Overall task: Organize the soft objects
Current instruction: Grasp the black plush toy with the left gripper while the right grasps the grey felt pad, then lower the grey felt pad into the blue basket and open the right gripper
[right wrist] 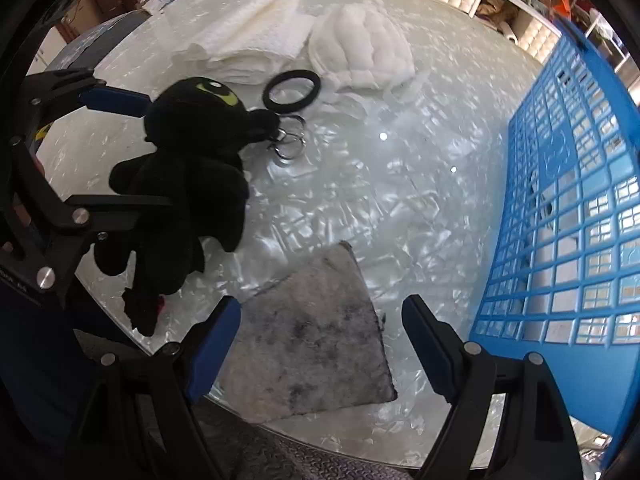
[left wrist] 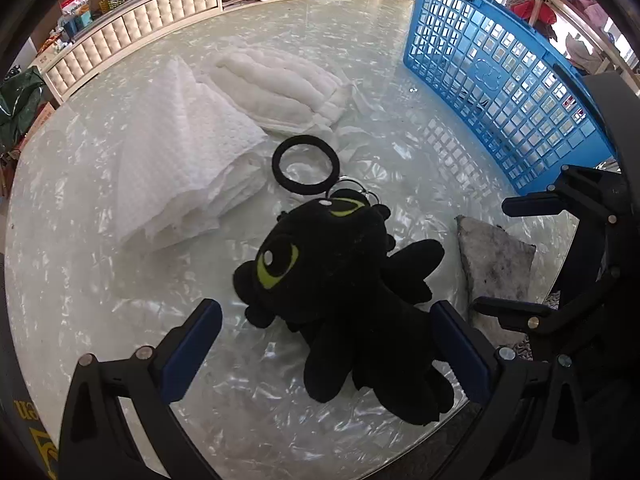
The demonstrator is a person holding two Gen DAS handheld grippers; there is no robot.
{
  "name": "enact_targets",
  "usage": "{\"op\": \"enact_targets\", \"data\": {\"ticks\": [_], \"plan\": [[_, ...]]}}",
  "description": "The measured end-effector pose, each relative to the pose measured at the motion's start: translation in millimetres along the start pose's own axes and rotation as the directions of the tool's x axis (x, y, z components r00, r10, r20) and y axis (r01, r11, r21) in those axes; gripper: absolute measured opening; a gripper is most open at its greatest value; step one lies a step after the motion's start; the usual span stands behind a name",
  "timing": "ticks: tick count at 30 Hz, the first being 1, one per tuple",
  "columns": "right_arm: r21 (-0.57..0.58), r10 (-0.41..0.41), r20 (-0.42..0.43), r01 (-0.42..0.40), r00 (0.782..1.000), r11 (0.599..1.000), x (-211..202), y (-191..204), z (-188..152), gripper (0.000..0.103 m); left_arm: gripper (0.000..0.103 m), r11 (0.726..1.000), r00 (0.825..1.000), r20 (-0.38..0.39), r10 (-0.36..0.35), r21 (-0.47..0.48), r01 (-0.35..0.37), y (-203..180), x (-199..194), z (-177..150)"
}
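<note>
Both hand-held grippers were spread wide. The left hand-held gripper [left wrist: 326, 344] straddled the plush [left wrist: 340, 292] on the counter [left wrist: 100, 280]. The right hand-held gripper [right wrist: 322, 350] framed the grey pad [right wrist: 308, 344] beside the basket [right wrist: 560, 208].

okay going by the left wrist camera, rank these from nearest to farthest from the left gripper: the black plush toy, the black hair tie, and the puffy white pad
1. Black plush toy: lying between the open jaws of the left gripper.
2. Black hair tie: just beyond the toy's head, mid-table.
3. Puffy white pad: farthest, behind the hair tie toward the table's far side.
</note>
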State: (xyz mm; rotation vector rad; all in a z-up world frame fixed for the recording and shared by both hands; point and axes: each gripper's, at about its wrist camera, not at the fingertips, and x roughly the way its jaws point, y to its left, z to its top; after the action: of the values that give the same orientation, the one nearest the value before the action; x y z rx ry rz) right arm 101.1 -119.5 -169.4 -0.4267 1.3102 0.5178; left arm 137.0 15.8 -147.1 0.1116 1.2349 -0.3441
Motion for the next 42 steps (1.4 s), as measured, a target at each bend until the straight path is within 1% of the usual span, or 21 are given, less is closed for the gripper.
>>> {"op": "enact_targets", "data": {"ticks": [4,7,8,10,11,12,13,14,15,16,17,18,19,21,22,25,31,34,38,40,42], "plan": [[0.043,0.033,-0.025,-0.032,0.999,0.999,9,-10,-3,0.081,0.103,1.000,1.000,-0.016,-0.006,0.022,0.007,-6,8,5],[0.062,0.055,-0.029,-0.053,0.998,0.997,13,-14,-8,0.080,0.099,1.000,0.999,-0.031,-0.014,0.024,0.015,-10,15,6],[0.066,0.058,-0.021,-0.057,0.998,0.996,14,-16,-9,0.080,0.097,1.000,0.999,-0.037,-0.016,0.018,0.017,-11,19,6],[0.064,0.055,-0.012,-0.054,0.998,0.997,14,-16,-10,0.073,0.092,0.999,0.998,-0.047,-0.036,-0.011,0.036,-11,23,5],[0.066,0.050,-0.003,-0.049,0.999,0.997,14,-17,-11,0.072,0.079,0.998,0.997,-0.047,-0.054,-0.022,0.053,-10,24,4],[0.066,0.047,0.008,-0.047,0.999,0.997,11,-18,-15,0.067,0.067,0.994,0.994,-0.045,-0.103,-0.035,0.101,-11,24,4],[0.064,0.047,0.018,-0.048,0.999,0.997,10,-18,-16,0.059,0.064,0.994,0.994,-0.039,-0.105,-0.030,0.104,-14,23,4],[0.059,0.049,0.027,-0.051,0.998,0.997,9,-17,-18,0.057,0.063,0.996,0.995,-0.037,-0.092,-0.022,0.091,-17,24,3],[0.052,0.052,0.036,-0.054,0.998,0.997,8,-16,-18,0.054,0.057,0.996,0.996,-0.034,-0.086,-0.012,0.086,-21,24,4],[0.047,0.053,0.037,-0.055,0.998,0.997,8,-15,-18,0.048,0.054,0.996,0.995,-0.033,-0.094,-0.012,0.093,-23,24,4],[0.044,0.054,0.037,-0.056,0.998,0.997,6,-14,-17,0.044,0.049,0.995,0.994,-0.032,-0.101,-0.016,0.100,-25,23,4],[0.041,0.060,0.040,-0.061,0.997,0.997,5,-13,-16,0.036,0.046,0.994,0.994,-0.031,-0.108,-0.021,0.107,-26,23,4],[0.037,0.071,0.044,-0.072,0.997,0.997,4,-12,-16,0.031,0.044,0.994,0.994,-0.028,-0.108,-0.023,0.108,-28,23,4],[0.033,0.083,0.047,-0.085,0.995,0.996,0,-4,-14,0.024,0.040,0.994,0.994,-0.022,-0.107,-0.025,0.107,-31,23,3],[0.029,0.090,0.048,-0.091,0.995,0.995,0,-2,-14,0.020,0.039,0.994,0.994,-0.019,-0.106,-0.026,0.105,-33,22,3],[0.034,0.111,0.049,-0.113,0.993,0.993,-2,2,-13,0.015,0.036,0.994,0.995,-0.014,-0.102,-0.034,0.102,-37,16,1],[0.045,0.124,0.056,-0.126,0.991,0.991,-12,5,-11,0.015,0.035,0.996,0.997,0.012,-0.074,-0.045,0.074,-41,-6,-6],[0.052,0.125,0.069,-0.128,0.990,0.990,-20,-1,-9,0.015,0.035,0.997,0.997,0.041,-0.060,-0.055,0.062,-37,-27,-5],[0.030,0.127,0.103,-0.131,0.987,0.991,-43,-2,-5,0.015,0.035,0.997,0.997,0.073,-0.029,-0.064,0.034,-36,-53,-5],[0.016,0.131,0.120,-0.134,0.984,0.991,-53,-2,-4,0.015,0.035,0.997,0.996,0.083,-0.017,-0.072,0.023,-29,-67,-6],[0.001,0.129,0.145,-0.130,0.981,0.991,-66,-2,0,0.015,0.035,0.997,0.995,0.104,-0.015,-0.070,0.022,-30,-80,-5]]}}
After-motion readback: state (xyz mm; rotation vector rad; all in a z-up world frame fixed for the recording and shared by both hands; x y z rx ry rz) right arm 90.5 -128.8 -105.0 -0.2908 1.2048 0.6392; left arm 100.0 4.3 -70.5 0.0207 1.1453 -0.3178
